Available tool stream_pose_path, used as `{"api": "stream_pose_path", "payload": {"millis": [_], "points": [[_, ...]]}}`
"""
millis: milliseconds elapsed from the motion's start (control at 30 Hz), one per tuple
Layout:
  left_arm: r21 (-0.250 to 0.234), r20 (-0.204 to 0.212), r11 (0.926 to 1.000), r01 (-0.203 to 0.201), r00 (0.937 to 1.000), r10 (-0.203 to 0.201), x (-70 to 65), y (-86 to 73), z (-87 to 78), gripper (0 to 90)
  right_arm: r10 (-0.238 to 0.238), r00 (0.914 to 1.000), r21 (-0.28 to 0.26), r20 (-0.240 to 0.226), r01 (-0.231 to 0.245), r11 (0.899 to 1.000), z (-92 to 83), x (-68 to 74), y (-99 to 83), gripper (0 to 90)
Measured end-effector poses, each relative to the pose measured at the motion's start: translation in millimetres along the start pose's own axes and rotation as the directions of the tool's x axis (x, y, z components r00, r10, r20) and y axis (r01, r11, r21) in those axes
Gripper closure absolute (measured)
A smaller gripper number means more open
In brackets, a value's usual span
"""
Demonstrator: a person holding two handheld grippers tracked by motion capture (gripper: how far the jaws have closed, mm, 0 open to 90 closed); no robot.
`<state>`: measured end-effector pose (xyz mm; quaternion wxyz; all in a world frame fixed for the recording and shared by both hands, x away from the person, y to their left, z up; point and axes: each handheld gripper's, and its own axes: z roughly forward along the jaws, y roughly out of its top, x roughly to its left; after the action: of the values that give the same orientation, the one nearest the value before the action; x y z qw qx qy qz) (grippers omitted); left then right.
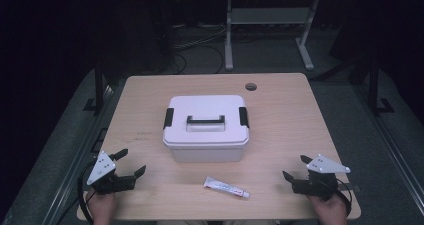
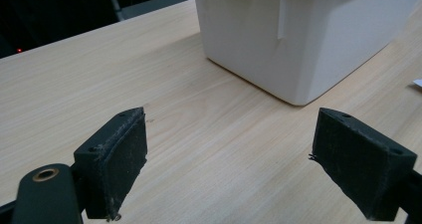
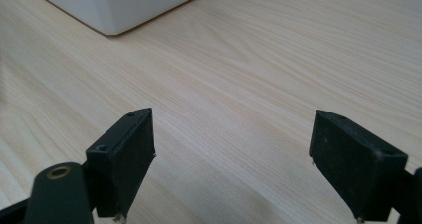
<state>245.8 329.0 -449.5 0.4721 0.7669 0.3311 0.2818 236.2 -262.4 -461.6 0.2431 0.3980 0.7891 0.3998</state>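
Black two-jaw left gripper (image 1: 131,162) held low at near left edge, jaws spread wide, nothing between. Black two-jaw right gripper (image 1: 296,167) mirrored at near right, jaws equally wide, empty.

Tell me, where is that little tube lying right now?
In the high view the tube lies flat near the table's front edge, just in front of the white lidded box, between the two grippers, touching neither.

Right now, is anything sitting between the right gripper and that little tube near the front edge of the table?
Nothing visible does. The right gripper stands open, and only bare table lies between it and the tube. The white box sits farther back, off that path.
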Motion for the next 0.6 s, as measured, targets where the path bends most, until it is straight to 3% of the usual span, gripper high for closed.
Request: {"api": "stream_pose_path", "payload": {"millis": [367, 500, 533, 600], "points": [[-0.012, 0.005, 0.9999, 0.004, 1.0000, -0.004, 1.9, -1.8, -2.8, 13.5, -0.026, 0.9993, 0.024, -0.028, 0.026, 0.999, 1.9, 1.6, 6.5, 17.5], [-0.008, 0.003, 1.0000, 0.003, 1.0000, -0.003, 1.3, -1.8, -3.1, 13.5, -0.053, 0.9966, 0.075, -0.063, 0.058, 0.996, 8.2, -1.4, 11.3, 17.3], [-0.010, 0.002, 0.9999, 0.002, 1.0000, -0.002, 1.1, -1.7, -3.2, 13.5, -0.077, 0.9942, 0.109, -0.075, 0.085, 0.990, 11.3, -4.2, 13.9, 16.8], [-0.009, 0.008, 1.0000, 0.004, 1.0000, -0.004, 1.2, -1.5, -2.8, 13.5, -0.091, 0.9916, 0.128, -0.092, 0.103, 0.986, 12.8, -6.0, 16.7, 16.8]]}}
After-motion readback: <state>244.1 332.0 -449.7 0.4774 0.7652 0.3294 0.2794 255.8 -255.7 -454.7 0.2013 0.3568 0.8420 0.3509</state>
